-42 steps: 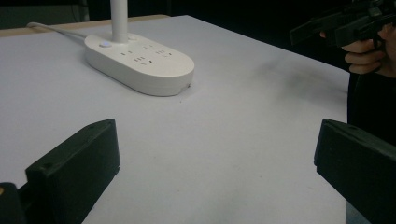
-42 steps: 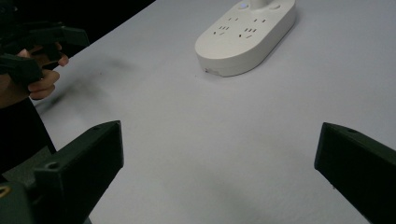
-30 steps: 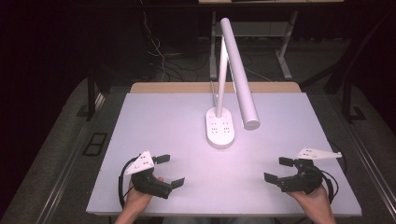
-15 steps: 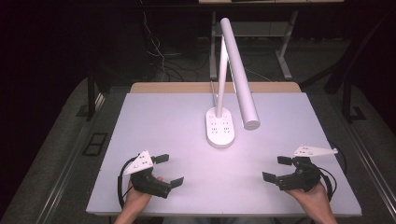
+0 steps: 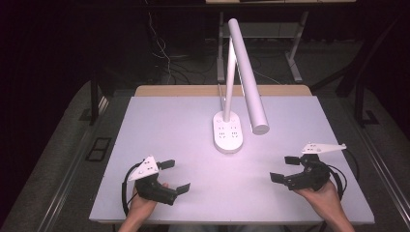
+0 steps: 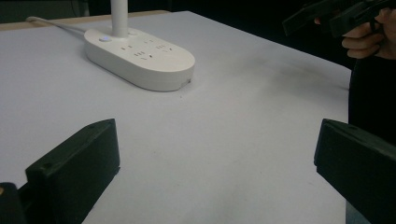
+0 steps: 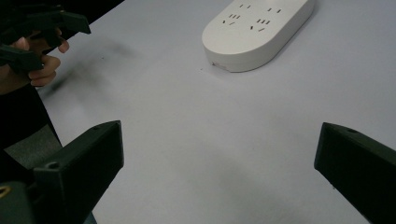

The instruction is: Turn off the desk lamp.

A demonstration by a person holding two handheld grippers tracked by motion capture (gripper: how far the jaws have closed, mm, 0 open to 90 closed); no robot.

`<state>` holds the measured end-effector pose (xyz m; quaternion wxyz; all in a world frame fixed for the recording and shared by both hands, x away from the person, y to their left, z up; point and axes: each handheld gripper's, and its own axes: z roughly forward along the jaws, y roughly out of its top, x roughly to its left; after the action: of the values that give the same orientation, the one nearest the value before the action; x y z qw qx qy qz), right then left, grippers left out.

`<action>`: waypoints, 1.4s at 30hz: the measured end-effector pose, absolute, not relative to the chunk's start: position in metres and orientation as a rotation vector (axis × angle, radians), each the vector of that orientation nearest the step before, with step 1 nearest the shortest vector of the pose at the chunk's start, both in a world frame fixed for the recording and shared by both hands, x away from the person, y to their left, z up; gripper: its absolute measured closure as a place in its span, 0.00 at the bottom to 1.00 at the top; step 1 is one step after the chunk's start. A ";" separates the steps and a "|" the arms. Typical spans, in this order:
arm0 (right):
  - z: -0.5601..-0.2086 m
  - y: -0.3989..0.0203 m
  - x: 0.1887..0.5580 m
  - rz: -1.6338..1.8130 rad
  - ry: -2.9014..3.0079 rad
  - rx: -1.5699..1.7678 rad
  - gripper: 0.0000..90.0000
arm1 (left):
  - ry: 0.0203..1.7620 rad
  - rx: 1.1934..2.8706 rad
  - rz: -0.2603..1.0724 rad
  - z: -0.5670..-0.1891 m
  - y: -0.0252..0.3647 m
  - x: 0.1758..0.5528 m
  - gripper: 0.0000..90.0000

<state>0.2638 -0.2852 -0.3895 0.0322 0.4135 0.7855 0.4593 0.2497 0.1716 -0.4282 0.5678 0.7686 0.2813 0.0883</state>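
A white desk lamp (image 5: 244, 77) stands on an oval white base with built-in sockets (image 5: 227, 132) at the middle back of the white table (image 5: 159, 125). In the left gripper view the base (image 6: 140, 58) lies ahead to the left, and in the right gripper view the base (image 7: 257, 30) lies ahead at the top. My left gripper (image 5: 175, 177) is held open near the front left edge, nothing between its jaws. Over the front right, my right gripper (image 5: 285, 168) is open and empty too. Both point inward toward the table's middle.
The lamp's long head (image 5: 249, 84) slants down over the right of its base. A white cord (image 6: 51, 24) runs from the base toward the back edge. Dark floor, cables and metal table legs (image 5: 295, 58) lie behind the table.
Both hands have shifted only slightly; the right gripper has edged a little toward the front. Both grippers stay open and empty.
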 end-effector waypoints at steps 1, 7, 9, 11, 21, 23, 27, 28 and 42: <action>-0.389 -0.285 0.265 1.413 2.423 1.270 0.01 | 0.661 1.806 0.207 -0.428 0.172 0.250 0.00; -0.382 -0.282 0.273 1.418 2.428 1.250 0.01 | 0.661 1.807 0.206 -0.428 0.171 0.249 0.00; -0.379 -0.280 0.276 1.412 2.435 1.248 0.01 | 0.662 1.805 0.206 -0.428 0.171 0.249 0.00; -0.378 -0.279 0.278 1.406 2.440 1.247 0.01 | 0.663 1.807 0.206 -0.428 0.172 0.249 0.00; -0.369 -0.271 0.295 1.383 2.474 1.220 0.01 | 0.662 1.801 0.202 -0.428 0.171 0.249 0.00; -0.367 -0.270 0.298 1.374 2.481 1.212 0.01 | 0.662 1.802 0.204 -0.428 0.171 0.249 0.00; -0.365 -0.269 0.303 1.367 2.481 1.211 0.01 | 0.663 1.799 0.204 -0.428 0.171 0.249 0.00; -0.364 -0.268 0.306 1.370 2.480 1.213 0.01 | 0.663 1.798 0.204 -0.428 0.171 0.249 0.00; -0.360 -0.259 0.333 1.324 2.490 1.221 0.01 | 0.659 1.800 0.205 -0.428 0.171 0.248 0.00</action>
<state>0.3334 -0.2586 -0.3601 0.0343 0.3972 0.8097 0.4307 0.2485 0.1714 -0.4282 0.5702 0.7670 0.2810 0.0872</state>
